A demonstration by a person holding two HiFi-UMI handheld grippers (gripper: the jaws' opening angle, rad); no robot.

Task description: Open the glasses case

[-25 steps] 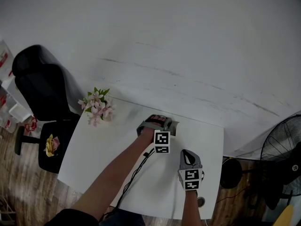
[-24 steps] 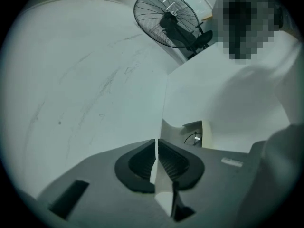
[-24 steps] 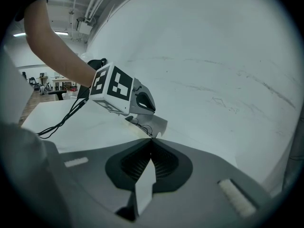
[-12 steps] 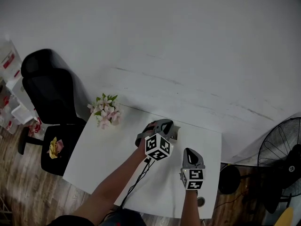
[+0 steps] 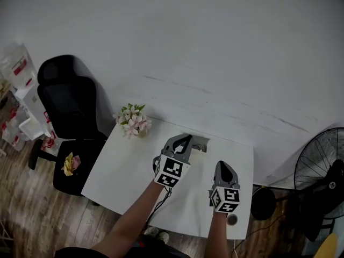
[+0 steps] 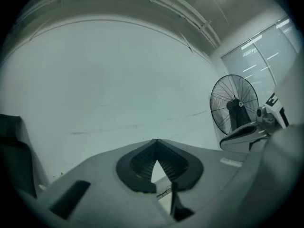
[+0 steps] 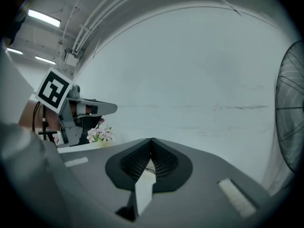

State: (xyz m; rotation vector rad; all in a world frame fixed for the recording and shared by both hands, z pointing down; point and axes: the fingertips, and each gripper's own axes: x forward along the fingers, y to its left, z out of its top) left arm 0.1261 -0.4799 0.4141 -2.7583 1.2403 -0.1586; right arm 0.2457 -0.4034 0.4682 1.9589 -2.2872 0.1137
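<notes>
The glasses case (image 5: 200,143) is a small grey shape near the back edge of the white table (image 5: 126,171). My left gripper hides much of it, and I cannot tell whether its lid is up. My left gripper (image 5: 185,137) hovers above the table just left of the case, shut with nothing in it; in the left gripper view its tips (image 6: 156,140) meet against the bare wall. My right gripper (image 5: 222,165) hangs to the right, nearer me, also shut and empty, with its tips (image 7: 152,139) together. Both point level at the wall.
A pot of pink flowers (image 5: 133,121) stands at the table's back left corner. A black office chair (image 5: 64,101) is left of the table and a floor fan (image 5: 320,165) is to its right. A black cable (image 5: 158,206) trails from the left gripper over the front edge.
Both grippers have lifted off the table towards the camera. The left one came away from the case and rolled, so its marker cube now faces differently.
</notes>
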